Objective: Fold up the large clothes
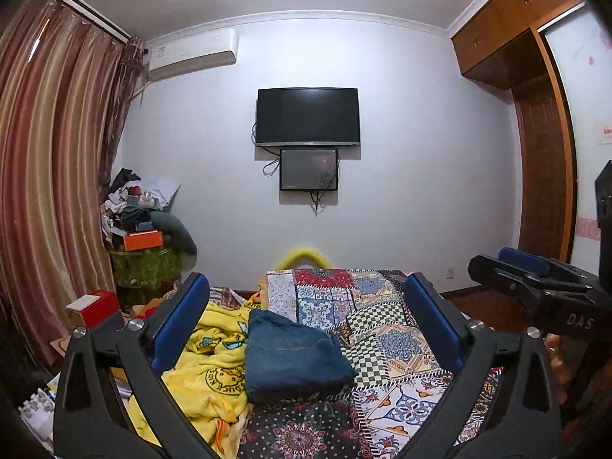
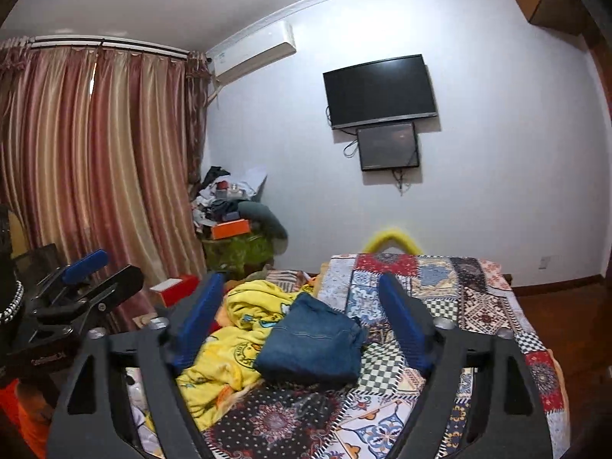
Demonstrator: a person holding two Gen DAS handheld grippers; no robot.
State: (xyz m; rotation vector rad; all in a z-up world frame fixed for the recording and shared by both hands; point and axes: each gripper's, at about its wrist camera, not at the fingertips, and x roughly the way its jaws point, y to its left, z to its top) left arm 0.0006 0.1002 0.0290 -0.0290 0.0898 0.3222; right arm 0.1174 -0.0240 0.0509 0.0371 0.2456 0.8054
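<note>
Left claw (image 1: pixel 306 325) agape, empty, raised over bed (image 1: pixel 401 344); right claw (image 2: pixel 302 321) likewise. Folded jeans (image 1: pixel 290 355) lie mid-bed, touching yellow duck blanket (image 1: pixel 206 367). Risk: careless grab snags blanket, undoes fold.

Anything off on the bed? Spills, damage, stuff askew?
No spills or damage visible. The folded jeans sit skewed, left edge overlapping the crumpled yellow blanket rather than flat on the patchwork quilt. Both grippers, left and right, are open and empty.

Left gripper (image 1: pixel 306 306), right gripper (image 2: pixel 302 306): blk frames, blue jaw pads, silver screws, "DAS" lettering.
</note>
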